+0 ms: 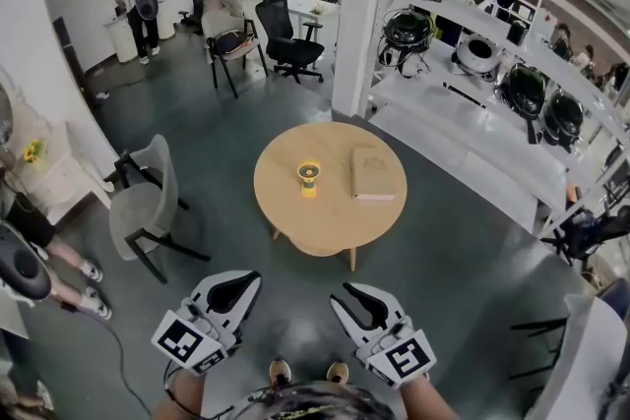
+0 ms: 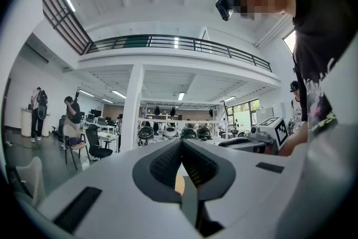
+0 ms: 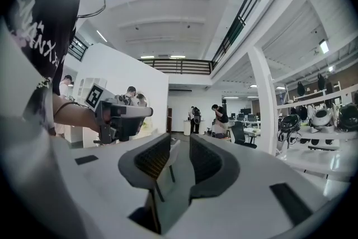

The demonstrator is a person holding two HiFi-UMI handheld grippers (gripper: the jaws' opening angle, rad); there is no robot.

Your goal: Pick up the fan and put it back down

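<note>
Nothing is done: the fan (image 1: 309, 178) sits untouched on the table (image 1: 285, 216), left gripper (image 1: 241, 288) closed, right gripper (image 1: 356, 303) slightly parted, both empty.

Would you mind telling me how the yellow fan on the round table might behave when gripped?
The fan looks small, so probably light. Its round head seems to sit above a narrow yellow base, so it may tip if nudged.

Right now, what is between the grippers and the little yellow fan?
Head view: only grey floor, then the near part of the round table, lies between the left gripper, right gripper and fan.
</note>
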